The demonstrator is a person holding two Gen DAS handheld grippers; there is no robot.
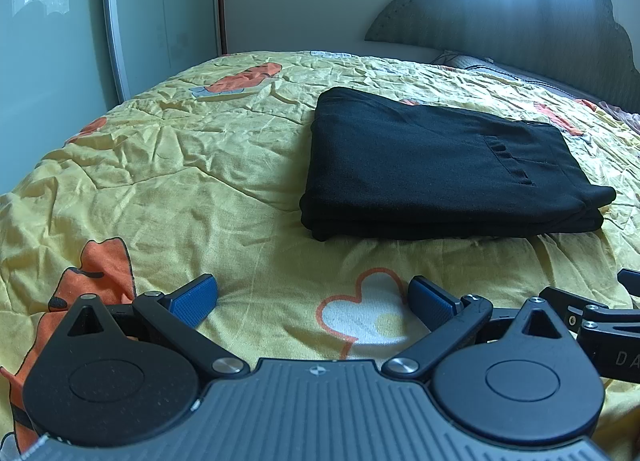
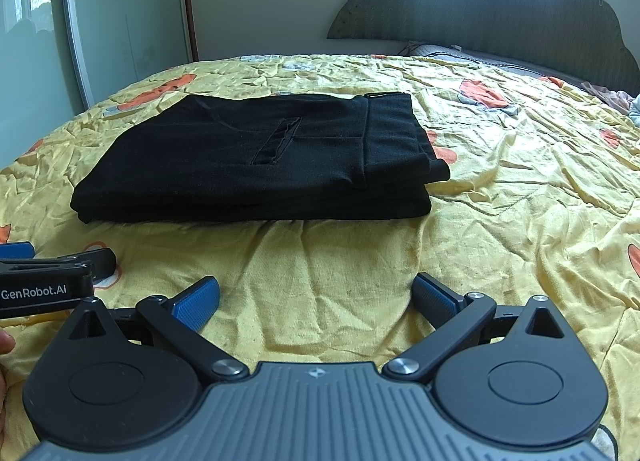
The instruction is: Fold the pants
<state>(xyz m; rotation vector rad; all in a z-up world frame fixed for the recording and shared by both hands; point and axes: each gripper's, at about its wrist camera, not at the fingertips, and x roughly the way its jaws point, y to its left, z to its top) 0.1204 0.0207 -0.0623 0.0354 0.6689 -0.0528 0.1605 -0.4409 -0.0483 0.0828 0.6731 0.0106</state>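
Observation:
The black pants (image 1: pixel 436 165) lie folded in a compact rectangle of several layers on the yellow bedspread (image 1: pixel 180 165). In the right wrist view the pants (image 2: pixel 256 165) show a back pocket slit and the waistband at their right end. My left gripper (image 1: pixel 312 297) is open and empty, low over the bedspread, short of the pants' near edge. My right gripper (image 2: pixel 316 297) is open and empty too, just in front of the pants. The two grippers are side by side; the left one's body (image 2: pixel 44 285) shows at the left of the right wrist view.
A padded grey-green headboard (image 1: pixel 520 13) stands at the back right with a pillow (image 1: pixel 468 61) below it. A mirrored wardrobe door (image 1: pixel 48 41) runs along the left. Some pale cloth (image 2: pixel 616 97) lies at the bed's far right edge.

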